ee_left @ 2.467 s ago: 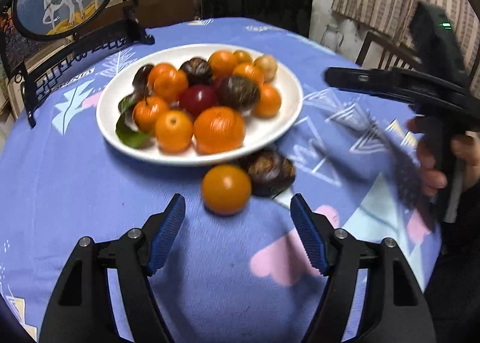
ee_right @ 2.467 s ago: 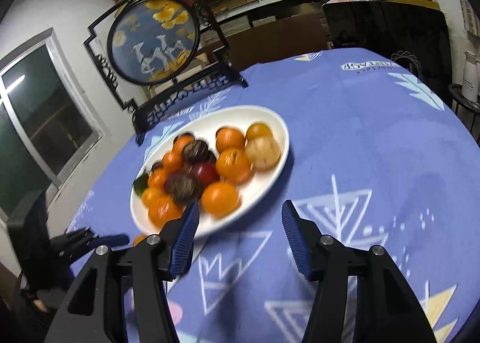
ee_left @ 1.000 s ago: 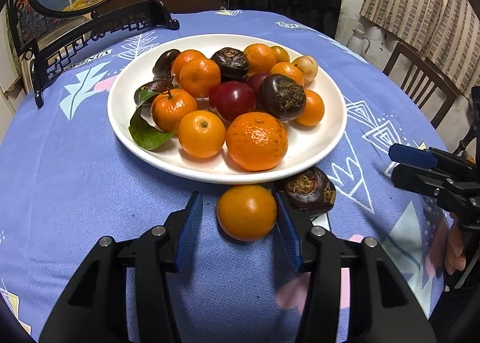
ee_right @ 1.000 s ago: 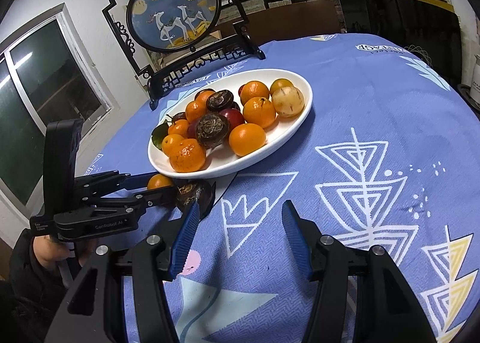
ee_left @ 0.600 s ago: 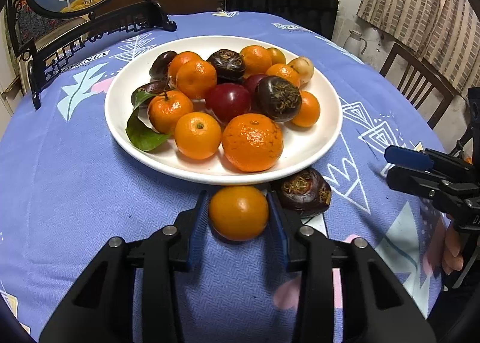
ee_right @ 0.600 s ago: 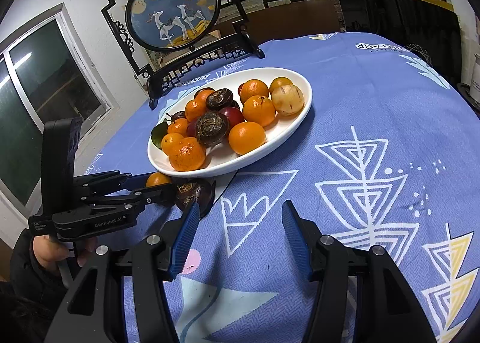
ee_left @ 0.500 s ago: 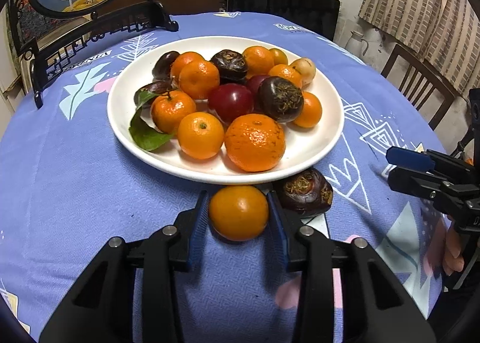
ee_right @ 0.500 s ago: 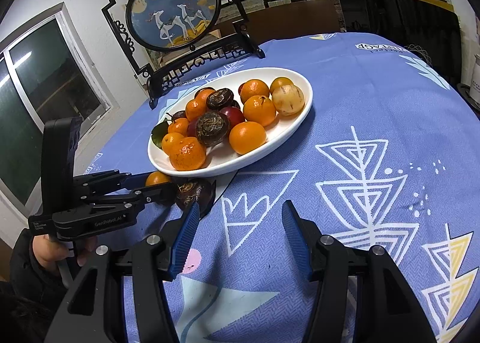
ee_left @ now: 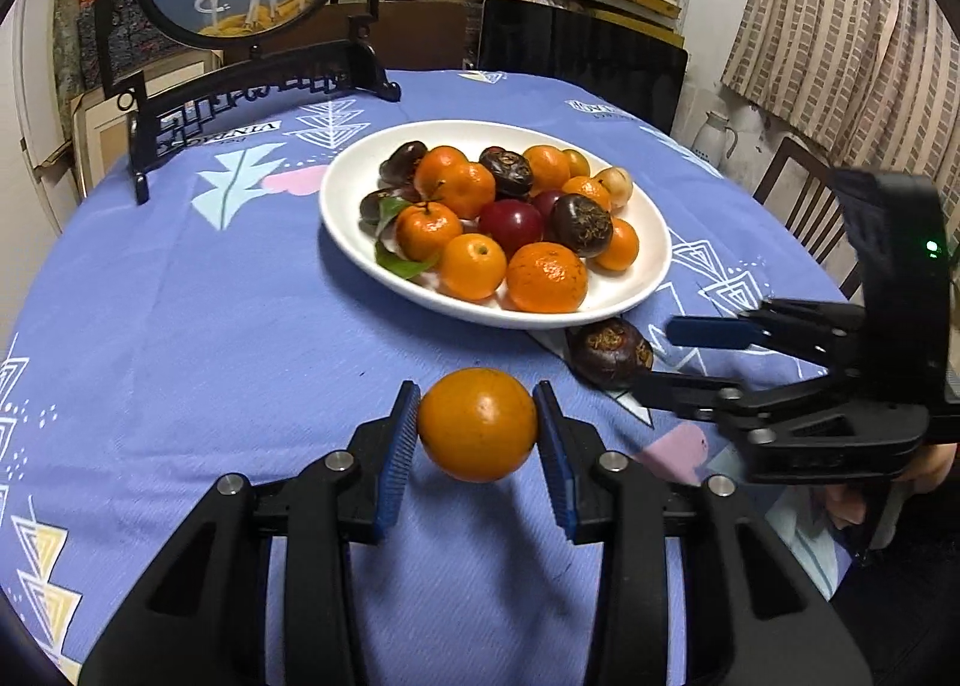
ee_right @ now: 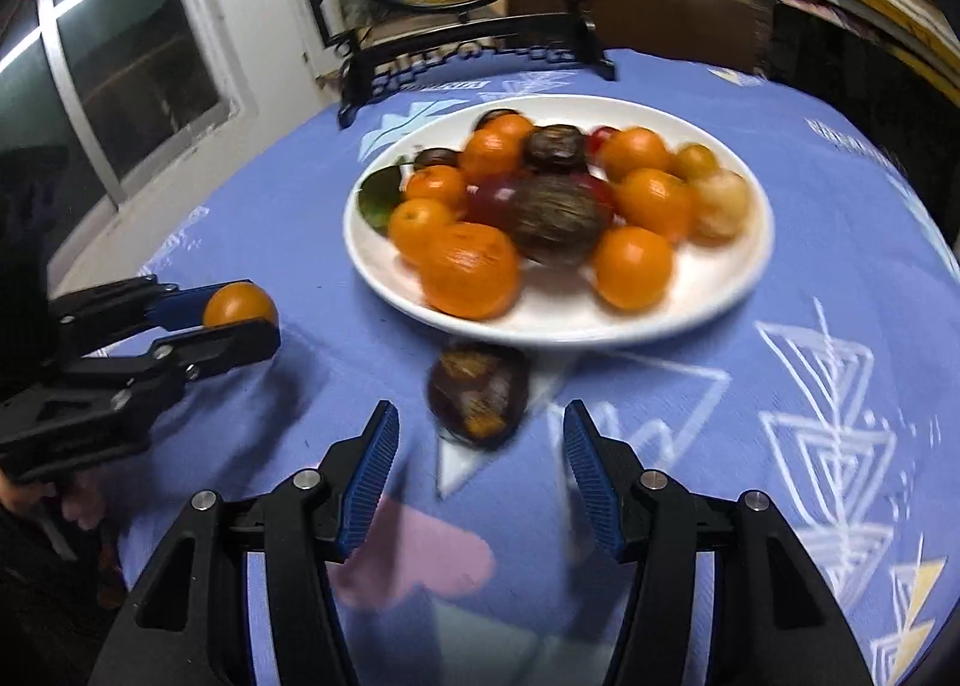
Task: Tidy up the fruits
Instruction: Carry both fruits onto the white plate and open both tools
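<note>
The orange (ee_left: 477, 423) is clamped in the left claw (ee_left: 477, 434), lifted off the surface (ee_left: 180, 326) short of the heaped white plate (ee_left: 342, 218). A dark fruit (ee_right: 478, 393) lies loose beside the plate's rim, ahead of the wide-open, empty right claw (ee_right: 480, 461). Both probably remain to be plated.

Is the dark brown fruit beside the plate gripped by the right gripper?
No: the right gripper is open, and the dark brown fruit lies on the tablecloth ahead of it, untouched.

Upside-down white lettering on the blue tablecloth (ee_left: 180, 326) beside the dark stand (ee_left: 252, 92), reading roughly "VINEGAR", a second printed word by the far edge staying illegible
</note>
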The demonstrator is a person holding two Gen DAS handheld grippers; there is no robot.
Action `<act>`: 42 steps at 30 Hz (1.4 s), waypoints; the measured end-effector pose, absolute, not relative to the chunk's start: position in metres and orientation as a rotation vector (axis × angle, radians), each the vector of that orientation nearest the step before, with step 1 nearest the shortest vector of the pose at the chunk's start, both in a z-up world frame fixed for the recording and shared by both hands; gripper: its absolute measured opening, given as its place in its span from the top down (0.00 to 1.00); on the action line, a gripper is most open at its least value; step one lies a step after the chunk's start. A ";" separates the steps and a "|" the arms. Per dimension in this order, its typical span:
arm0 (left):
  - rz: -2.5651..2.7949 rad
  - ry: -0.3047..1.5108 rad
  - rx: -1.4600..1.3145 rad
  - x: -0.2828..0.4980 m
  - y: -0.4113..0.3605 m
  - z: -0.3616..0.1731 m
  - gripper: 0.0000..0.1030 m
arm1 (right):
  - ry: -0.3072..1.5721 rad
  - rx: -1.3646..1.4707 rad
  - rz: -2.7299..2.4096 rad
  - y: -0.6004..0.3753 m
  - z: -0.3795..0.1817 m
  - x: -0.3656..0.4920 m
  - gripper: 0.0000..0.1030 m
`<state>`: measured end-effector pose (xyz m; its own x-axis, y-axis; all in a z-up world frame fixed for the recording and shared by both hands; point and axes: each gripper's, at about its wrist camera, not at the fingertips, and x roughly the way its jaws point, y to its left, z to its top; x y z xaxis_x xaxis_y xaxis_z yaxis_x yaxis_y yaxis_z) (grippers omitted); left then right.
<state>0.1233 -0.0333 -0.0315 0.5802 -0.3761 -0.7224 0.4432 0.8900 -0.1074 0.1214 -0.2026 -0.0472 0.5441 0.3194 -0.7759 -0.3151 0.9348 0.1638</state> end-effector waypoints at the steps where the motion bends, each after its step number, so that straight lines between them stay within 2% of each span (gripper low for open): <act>1: -0.479 0.823 0.086 0.122 -0.032 -0.031 0.64 | 0.922 -0.022 0.371 -0.195 -0.048 0.124 0.44; 4: -0.481 0.823 0.079 0.120 -0.030 -0.032 0.64 | 0.962 -0.092 0.334 -0.178 -0.057 0.136 0.45; 5: -0.483 0.823 0.078 0.119 -0.030 -0.032 0.64 | 0.985 -0.102 0.333 -0.175 -0.061 0.139 0.48; 6: -0.485 0.823 0.078 0.119 -0.030 -0.032 0.64 | 0.970 -0.120 0.323 -0.174 -0.060 0.139 0.58; 7: -0.487 0.822 0.080 0.118 -0.030 -0.032 0.64 | 0.965 -0.125 0.325 -0.174 -0.060 0.138 0.59; 23: -0.538 0.832 0.081 0.133 -0.048 -0.027 0.64 | 0.897 0.157 0.344 -0.271 -0.027 0.104 0.60; 32: -0.524 0.800 0.086 0.213 -0.080 0.007 0.63 | 0.801 0.233 0.375 -0.278 0.034 0.205 0.60; 40: -0.452 0.853 0.062 0.279 -0.087 -0.011 0.63 | 0.866 0.230 0.347 -0.239 0.012 0.309 0.59; 42: -0.439 0.844 0.057 0.282 -0.085 -0.012 0.54 | 0.864 0.226 0.334 -0.235 0.008 0.317 0.57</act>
<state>0.2821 -0.0845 -0.0118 0.5807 -0.3533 -0.7335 0.3977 0.9092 -0.1231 0.3174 -0.2348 0.0075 0.6024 0.3766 -0.7037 -0.1955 0.9244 0.3274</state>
